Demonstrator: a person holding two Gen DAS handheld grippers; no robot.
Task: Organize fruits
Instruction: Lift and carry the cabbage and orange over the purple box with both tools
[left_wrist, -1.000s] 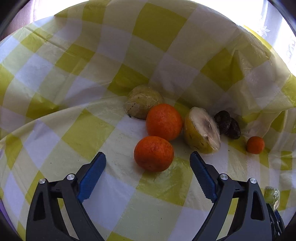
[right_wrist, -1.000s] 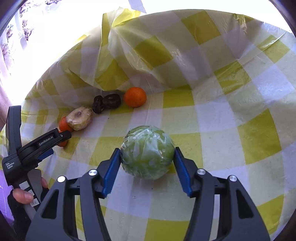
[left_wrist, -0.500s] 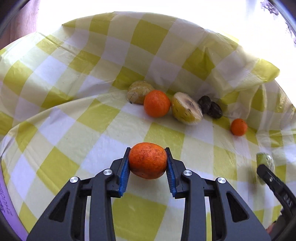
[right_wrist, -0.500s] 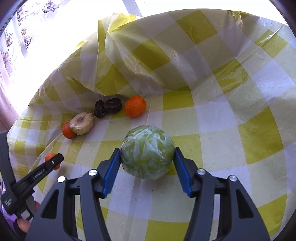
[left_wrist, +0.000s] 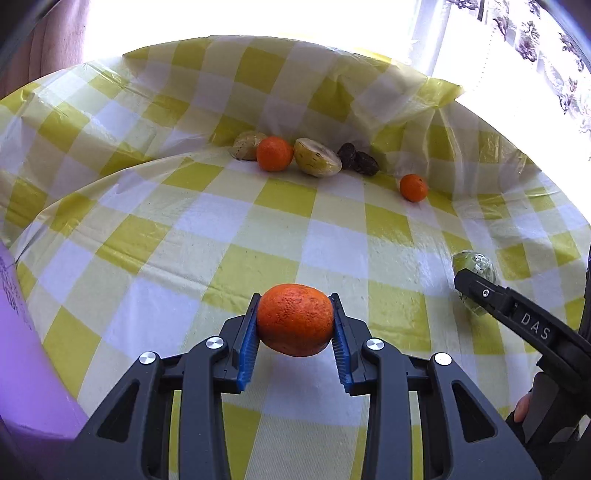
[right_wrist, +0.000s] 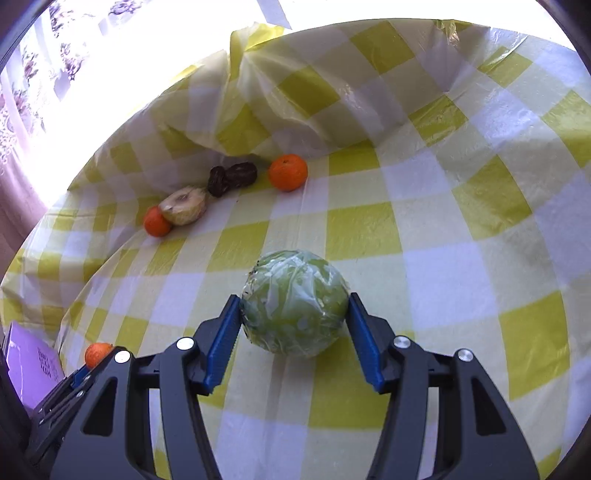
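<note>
My left gripper (left_wrist: 294, 341) is shut on an orange (left_wrist: 294, 319), held above the yellow-checked tablecloth (left_wrist: 332, 229). My right gripper (right_wrist: 293, 328) is shut on a plastic-wrapped green cabbage (right_wrist: 294, 301). In the left wrist view that cabbage (left_wrist: 474, 267) shows at the right, partly behind the right gripper's finger. At the back lie a wrapped yellowish fruit (left_wrist: 246, 144), a second orange (left_wrist: 274, 153), a cut pale fruit (left_wrist: 317, 161), dark dried fruits (left_wrist: 360, 161) and a small orange (left_wrist: 413, 187). The same row appears in the right wrist view: small orange (right_wrist: 288, 172), dark fruits (right_wrist: 232, 177), cut fruit (right_wrist: 183, 205).
A purple box (left_wrist: 26, 354) stands at the left edge of the table, also seen as the purple box (right_wrist: 31, 363) in the right wrist view. The cloth bunches up in folds (right_wrist: 266, 110) behind the fruit row. A window with a flowered curtain (left_wrist: 532, 40) lies beyond.
My left gripper closed on the near orange and drew back with it away from the fruit row. My right gripper, still holding the cabbage, also drew back from the row.
</note>
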